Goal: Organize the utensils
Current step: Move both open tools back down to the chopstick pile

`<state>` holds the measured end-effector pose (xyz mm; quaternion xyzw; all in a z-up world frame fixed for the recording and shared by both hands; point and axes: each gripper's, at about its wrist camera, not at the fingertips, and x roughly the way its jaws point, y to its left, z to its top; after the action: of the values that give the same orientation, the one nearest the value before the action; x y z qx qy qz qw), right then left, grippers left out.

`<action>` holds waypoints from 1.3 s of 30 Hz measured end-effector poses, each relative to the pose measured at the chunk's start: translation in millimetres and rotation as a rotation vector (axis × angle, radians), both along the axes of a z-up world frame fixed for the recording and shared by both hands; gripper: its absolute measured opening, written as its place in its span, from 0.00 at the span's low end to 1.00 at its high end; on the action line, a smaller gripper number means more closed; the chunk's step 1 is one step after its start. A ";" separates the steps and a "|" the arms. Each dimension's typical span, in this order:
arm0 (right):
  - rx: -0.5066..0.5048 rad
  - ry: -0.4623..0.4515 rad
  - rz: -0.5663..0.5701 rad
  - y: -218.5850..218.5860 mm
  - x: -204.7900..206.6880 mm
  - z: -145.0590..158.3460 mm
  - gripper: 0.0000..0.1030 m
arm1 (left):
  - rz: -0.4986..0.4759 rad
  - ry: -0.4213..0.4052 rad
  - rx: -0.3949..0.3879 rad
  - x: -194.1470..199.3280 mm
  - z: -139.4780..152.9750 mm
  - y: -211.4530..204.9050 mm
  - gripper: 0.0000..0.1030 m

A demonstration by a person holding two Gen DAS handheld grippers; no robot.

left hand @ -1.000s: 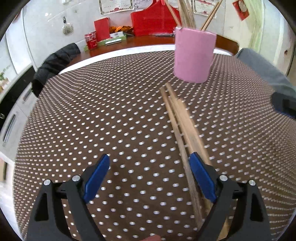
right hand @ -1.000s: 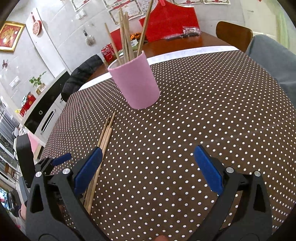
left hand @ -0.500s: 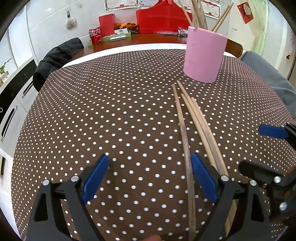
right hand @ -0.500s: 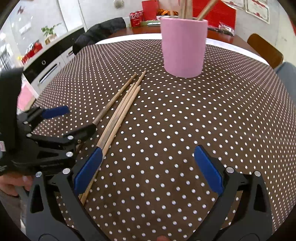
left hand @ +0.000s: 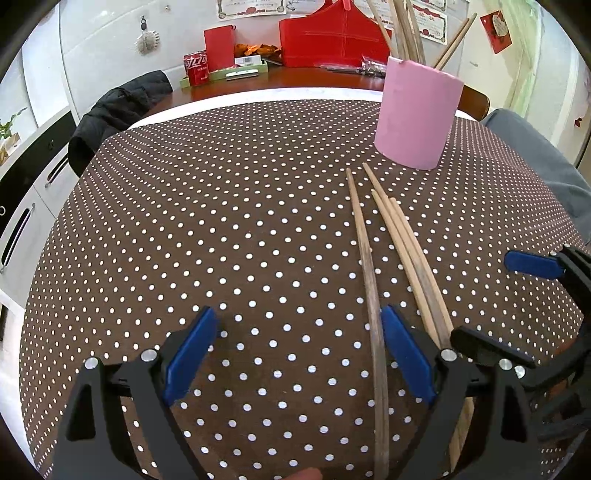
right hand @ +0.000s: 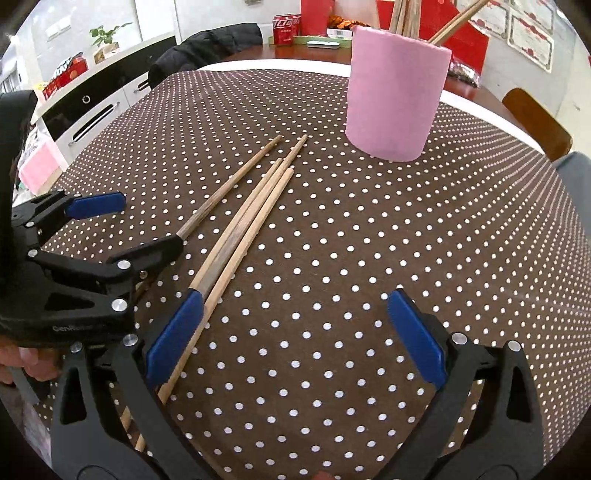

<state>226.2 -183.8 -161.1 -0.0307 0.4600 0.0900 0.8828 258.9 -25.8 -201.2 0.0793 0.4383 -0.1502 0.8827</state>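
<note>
We are holding both claws low over the dotted surface (left hand: 258,221); the left claw (left hand: 295,350) is standing released, gripping nothing; the right claw (right hand: 291,332) is likewise spread wide and carrying nothing. Four loose chopsticks (right hand: 251,221) are lying on the surface between the claws and the pink cup (right hand: 395,96), their tips pointing toward it but stopping short; one darker chopstick (left hand: 369,273) is lying slightly apart from the other three, running just inside the left claw's right finger (left hand: 406,354). More chopsticks (left hand: 406,29) are standing upright inside the cup. The right claw's left finger (right hand: 173,332) is sitting over the three bunched sticks.
</note>
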 end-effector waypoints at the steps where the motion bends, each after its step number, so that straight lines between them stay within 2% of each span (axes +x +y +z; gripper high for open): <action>1: -0.020 -0.003 0.000 2.3 0.1 0.8 0.94 | 0.001 0.001 0.001 1.8 -0.2 -1.1 0.86; 5: -0.070 -0.013 -0.008 5.0 2.6 2.5 0.94 | 0.016 0.001 0.000 3.1 0.0 0.9 0.86; 15: 0.025 0.005 -0.033 -4.0 7.2 -2.2 0.94 | 0.027 0.003 0.001 4.4 0.6 1.6 0.86; 29: 0.015 -0.002 -0.013 -1.5 -2.8 -2.7 0.94 | 0.039 0.005 -0.014 7.5 0.1 9.7 0.86; 32: -0.006 -0.007 -0.024 2.1 -1.4 -3.9 0.94 | 0.051 0.006 -0.042 7.5 1.4 14.3 0.86; 34: -0.047 -0.014 -0.014 7.2 -1.6 -4.5 0.94 | 0.051 0.006 -0.035 7.0 1.2 12.9 0.87; 39: -0.038 -0.005 -0.020 -3.6 -3.1 -4.0 0.94 | 0.050 0.005 -0.024 6.5 1.0 10.1 0.87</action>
<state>223.1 -187.4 -165.0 -0.0431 0.4597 0.0725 0.8841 265.4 -15.6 -200.3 0.0575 0.4406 -0.1334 0.8859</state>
